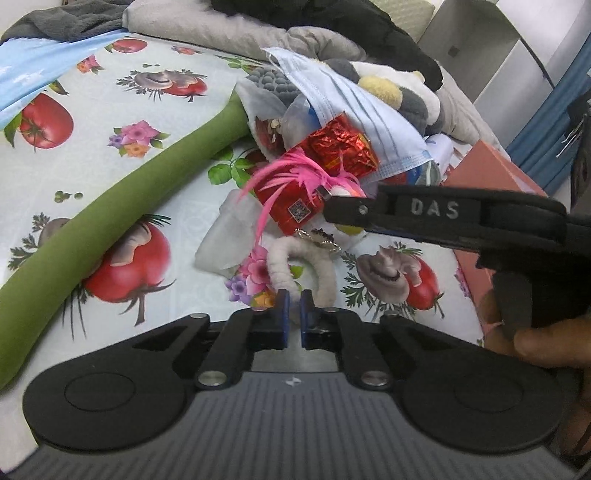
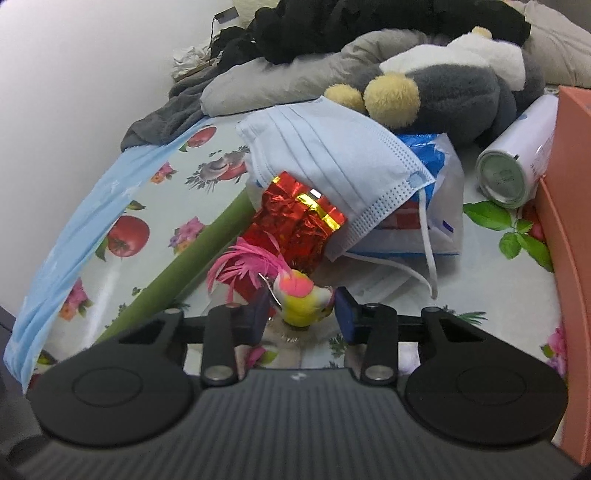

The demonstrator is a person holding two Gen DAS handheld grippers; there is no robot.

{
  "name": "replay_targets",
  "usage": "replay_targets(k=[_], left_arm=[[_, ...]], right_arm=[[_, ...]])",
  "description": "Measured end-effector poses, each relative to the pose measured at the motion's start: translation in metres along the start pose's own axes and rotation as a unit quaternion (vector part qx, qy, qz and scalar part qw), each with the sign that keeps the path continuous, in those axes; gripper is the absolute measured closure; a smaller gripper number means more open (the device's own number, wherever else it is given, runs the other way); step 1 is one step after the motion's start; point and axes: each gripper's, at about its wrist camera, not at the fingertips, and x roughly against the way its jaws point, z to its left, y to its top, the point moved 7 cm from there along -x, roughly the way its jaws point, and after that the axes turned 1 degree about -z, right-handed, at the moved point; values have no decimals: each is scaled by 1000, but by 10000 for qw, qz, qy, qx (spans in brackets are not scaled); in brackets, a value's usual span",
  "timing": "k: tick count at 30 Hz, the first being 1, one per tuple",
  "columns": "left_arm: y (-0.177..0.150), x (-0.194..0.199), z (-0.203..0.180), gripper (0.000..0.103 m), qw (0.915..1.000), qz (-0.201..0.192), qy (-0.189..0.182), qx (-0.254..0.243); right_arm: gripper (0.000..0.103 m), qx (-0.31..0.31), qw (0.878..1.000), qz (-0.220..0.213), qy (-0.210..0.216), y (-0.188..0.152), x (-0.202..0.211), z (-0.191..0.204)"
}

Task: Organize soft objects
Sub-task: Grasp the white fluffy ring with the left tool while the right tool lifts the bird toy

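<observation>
A small toy bird (image 2: 301, 301) with a yellow body, pink head and pink feathers (image 2: 243, 260) sits between the fingers of my right gripper (image 2: 301, 310), whose jaws close around it. In the left wrist view the right gripper (image 1: 334, 205) reaches in from the right to the pink feathers (image 1: 284, 173) beside a red foil packet (image 1: 332, 147). My left gripper (image 1: 293, 314) is nearly shut and empty, just in front of a white fuzzy ring (image 1: 325, 269). A blue face mask (image 2: 332, 155) lies over the pile, and a grey plush toy (image 2: 443, 88) lies behind it.
A long green soft tube (image 1: 92, 225) lies diagonally on the fruit-print tablecloth (image 1: 110, 147). A salmon box (image 2: 569, 229) stands at the right, with a white can (image 2: 513, 158) lying beside it. Grey pillows and dark clothes (image 2: 332, 33) are piled at the back.
</observation>
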Motion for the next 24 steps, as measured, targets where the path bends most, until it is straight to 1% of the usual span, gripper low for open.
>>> replay_targets(k=[5,9,13,17,20,22,23,24], left_arm=[[-7,21,-2,101,10000,-74,3,24],[-18,39,-2,102,9999,-108,-19,73],[-26,49,0,101,9998,-157,-8,101],[-22,51,-1,101,9997,-242,-9,5],[-18,45,0,100,9997,-208,3,-95],[-15,38,1,98,9998,-120,18,-169],[-14,34,1,92,9998,-70,-20,-189],[-13,29,2,81,9998,-29,-23,-191]], right_arm=[[62,106,9999,-25,-91,-7,24,3],[62,169,9996,-49,-239,-19,47,3],[63,253,9980,-23,-573,-34,63,-3],[62,250,9956,119,-895,-54,72,-11],[62,259,9934,279,-1084,-71,77,-15],[62,171,9927,381,-1131,-80,79,-18],[60,103,9927,421,-1122,-83,81,-20],[59,78,9926,454,-1123,-86,82,-20]])
